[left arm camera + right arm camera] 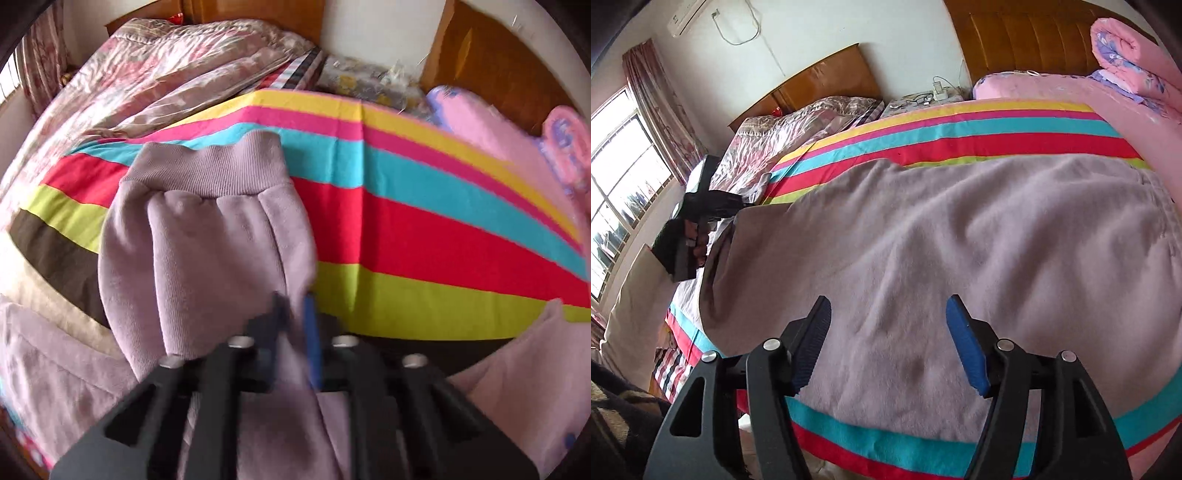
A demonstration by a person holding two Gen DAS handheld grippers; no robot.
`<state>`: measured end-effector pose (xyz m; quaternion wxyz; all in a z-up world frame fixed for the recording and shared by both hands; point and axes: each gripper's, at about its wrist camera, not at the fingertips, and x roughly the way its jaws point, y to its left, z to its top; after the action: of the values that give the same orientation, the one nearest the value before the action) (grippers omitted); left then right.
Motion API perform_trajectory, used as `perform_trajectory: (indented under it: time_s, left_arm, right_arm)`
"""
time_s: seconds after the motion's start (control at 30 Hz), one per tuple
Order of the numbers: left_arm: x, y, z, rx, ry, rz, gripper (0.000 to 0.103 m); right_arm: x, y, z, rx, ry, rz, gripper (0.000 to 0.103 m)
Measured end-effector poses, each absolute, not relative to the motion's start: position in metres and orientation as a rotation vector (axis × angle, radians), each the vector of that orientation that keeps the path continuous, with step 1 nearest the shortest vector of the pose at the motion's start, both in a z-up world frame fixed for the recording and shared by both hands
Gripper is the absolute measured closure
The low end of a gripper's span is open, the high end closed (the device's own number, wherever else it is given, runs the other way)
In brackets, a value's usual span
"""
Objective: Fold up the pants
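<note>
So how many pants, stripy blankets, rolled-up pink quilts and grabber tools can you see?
Pants: 1
Stripy blanket: 1
Rolled pink quilt: 1
Grabber tools: 2, the left gripper and the right gripper
Total: 5

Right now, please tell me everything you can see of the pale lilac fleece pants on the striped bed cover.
The pale lilac fleece pants look soft and brushed, with a ribbed waistband of the same colour. They lie spread over the striped bed cover, mildly wrinkled, not yet folded flat. The left gripper is shut on a fold of the fabric. The right gripper hovers open above the cloth, gripping nothing.
</note>
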<state>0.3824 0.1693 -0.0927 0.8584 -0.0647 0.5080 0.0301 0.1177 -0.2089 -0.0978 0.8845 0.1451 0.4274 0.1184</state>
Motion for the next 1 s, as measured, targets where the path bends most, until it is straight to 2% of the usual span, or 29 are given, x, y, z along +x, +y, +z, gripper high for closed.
perform_trajectory:
  time_s: [0.13, 0.27, 0.37, 0.53, 0.57, 0.6, 0.63, 0.67, 0.8, 1.0]
  left_arm:
    - [0.341, 0.195, -0.052, -0.181, 0.861, 0.055, 0.098]
    - [0.252, 0.246, -0.008, -0.378, 0.629, 0.057, 0.098]
    - [0.176, 0.301, -0.027, -0.547, 0.594, 0.108, 0.098]
    - [0.102, 0.359, -0.096, -0.735, 0.705, 0.187, 0.099]
    - [0.094, 0.362, -0.101, -0.763, 0.709, 0.154, 0.081]
    - [0.086, 0.364, -0.103, -0.771, 0.694, 0.141, 0.048]
    - [0.079, 0.366, -0.101, -0.769, 0.664, 0.145, 0.035]
    - [0.072, 0.369, -0.096, -0.768, 0.614, 0.153, 0.026]
    - [0.067, 0.405, -0.091, -0.85, 0.535, 0.201, 0.026]
    - [0.092, 0.454, -0.11, -0.969, 0.573, 0.295, 0.03]
  right_arm:
    - [0.132, -0.178, -0.087, 0.293, 0.859, 0.286, 0.039]
    - [0.14, -0.147, -0.074, 0.257, 0.841, 0.365, 0.039]
    - [0.151, -0.118, -0.074, 0.201, 0.86, 0.425, 0.039]
    - [0.176, -0.058, -0.068, 0.097, 0.886, 0.553, 0.039]
    - [0.182, -0.039, -0.062, 0.064, 0.877, 0.601, 0.039]
    - [0.191, -0.013, -0.053, 0.023, 0.857, 0.669, 0.039]
    - [0.198, 0.01, -0.045, -0.009, 0.831, 0.732, 0.039]
    - [0.203, 0.025, -0.039, -0.03, 0.81, 0.779, 0.039]
    - [0.255, 0.136, -0.018, -0.132, 0.723, 1.071, 0.039]
    - [0.339, 0.31, -0.039, -0.298, 0.848, 1.321, 0.041]
